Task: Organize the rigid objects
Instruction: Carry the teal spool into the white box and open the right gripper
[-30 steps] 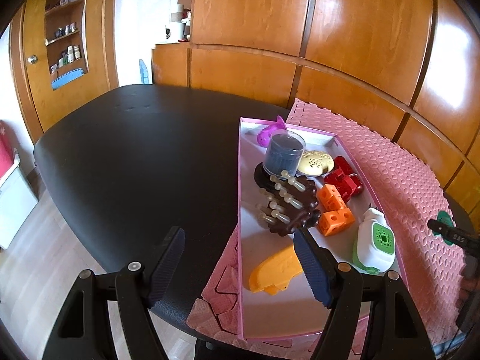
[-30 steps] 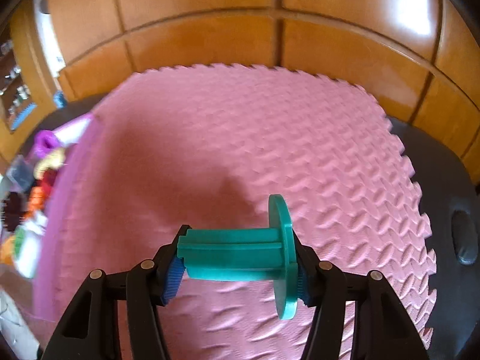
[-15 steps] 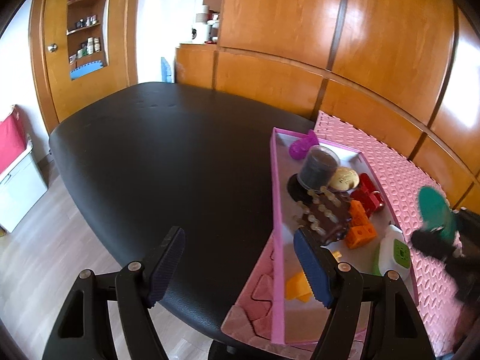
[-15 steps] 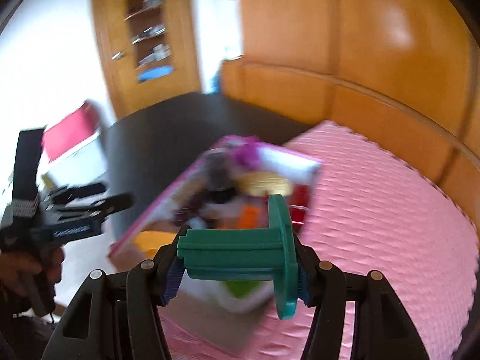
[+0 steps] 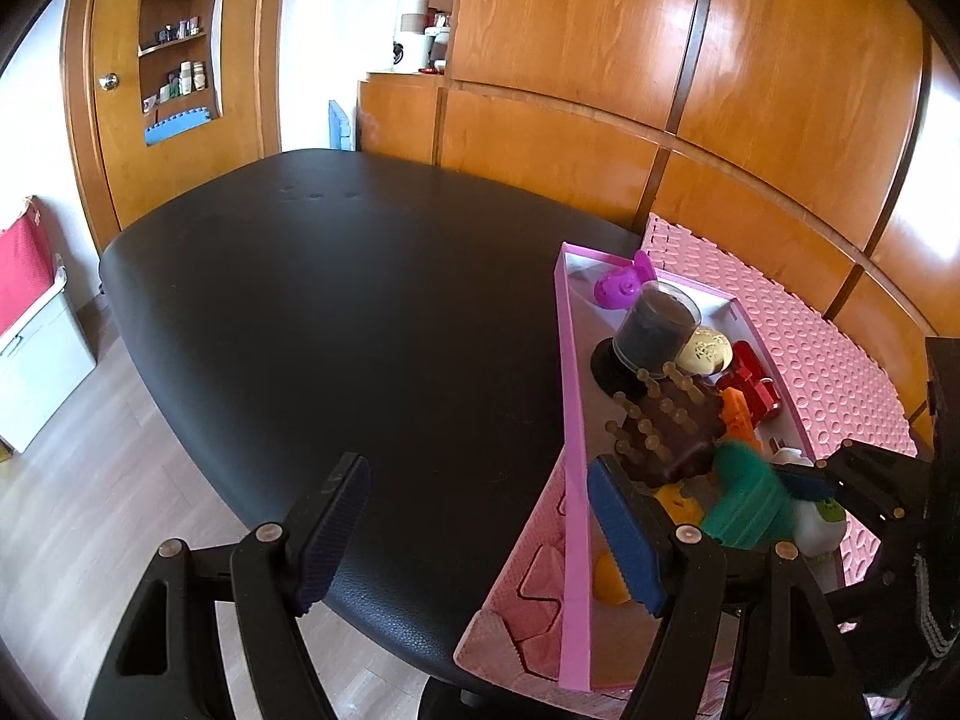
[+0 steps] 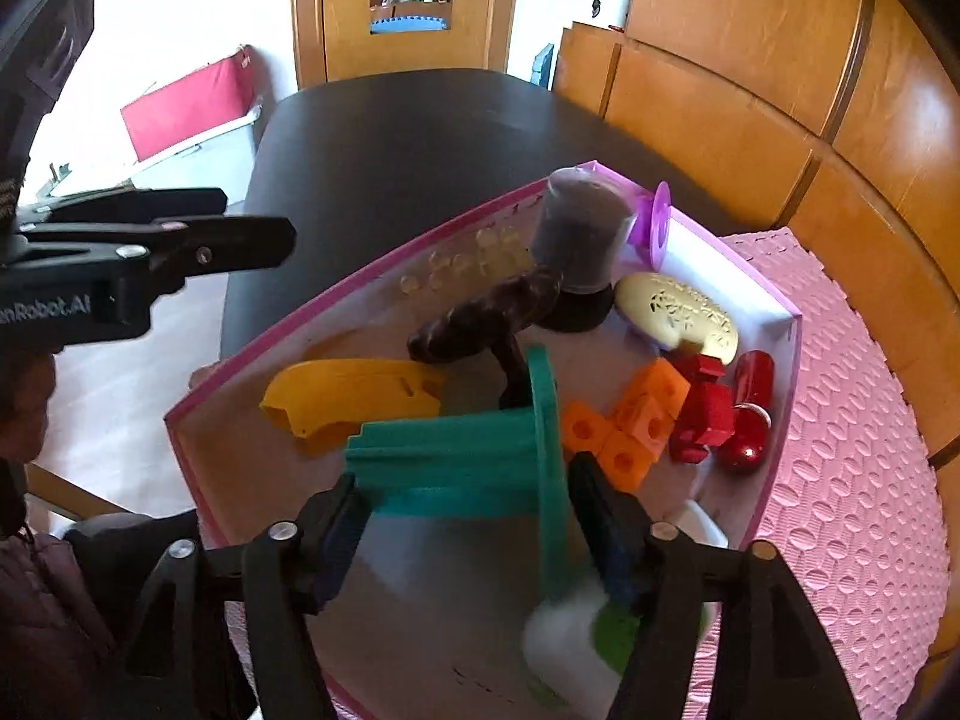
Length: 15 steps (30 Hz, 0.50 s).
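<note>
**Spool carried from mat to over tray**

Green spool [image 6: 474,456] clamped crosswise in right gripper [image 6: 462,516], now above the tray [image 6: 780,372] instead of the pink mat [image 6: 864,480]; probably ready to drop in. Ahead: orange blocks [image 6: 624,426], yellow piece [image 6: 348,396]. Left gripper [image 5: 480,534] wide open, empty, beside tray. White item [image 6: 570,636] below blurred, half hidden.

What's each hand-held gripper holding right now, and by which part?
The right hand-held gripper clamps the green spool lengthwise, end to end, flange against one finger. The left hand-held gripper is open, holding nothing.
</note>
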Tool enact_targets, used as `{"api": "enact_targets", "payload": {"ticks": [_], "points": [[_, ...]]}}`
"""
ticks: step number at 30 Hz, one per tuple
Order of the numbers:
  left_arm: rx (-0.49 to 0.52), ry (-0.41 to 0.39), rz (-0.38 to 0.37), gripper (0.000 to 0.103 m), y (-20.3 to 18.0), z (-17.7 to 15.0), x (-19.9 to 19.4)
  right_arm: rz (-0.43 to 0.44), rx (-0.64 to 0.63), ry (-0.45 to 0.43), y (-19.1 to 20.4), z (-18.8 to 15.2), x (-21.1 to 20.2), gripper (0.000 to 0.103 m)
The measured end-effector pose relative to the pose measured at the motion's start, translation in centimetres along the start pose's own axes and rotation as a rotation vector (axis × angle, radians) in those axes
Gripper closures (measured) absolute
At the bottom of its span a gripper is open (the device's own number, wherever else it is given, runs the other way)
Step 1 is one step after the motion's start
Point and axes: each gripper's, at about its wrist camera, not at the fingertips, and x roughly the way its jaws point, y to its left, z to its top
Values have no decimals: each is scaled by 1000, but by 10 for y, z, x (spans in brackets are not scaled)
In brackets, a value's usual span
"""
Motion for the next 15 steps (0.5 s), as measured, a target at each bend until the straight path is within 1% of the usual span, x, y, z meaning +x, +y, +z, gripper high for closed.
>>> {"api": "enact_targets", "payload": {"ticks": [6, 8, 11, 15], "points": [[7, -5, 11, 27, -3, 1, 0, 28, 50, 4, -1, -3, -6, 32], [9, -8, 16, 26, -4, 1, -1, 43, 78, 4, -5, -2, -8, 32], [12, -16, 20, 25, -6, 2, -4, 39, 111, -10, -6, 2, -12, 32], [19, -31, 23, 22, -9, 3, -9, 31, 153, -42, -8, -3, -26, 32]]}}
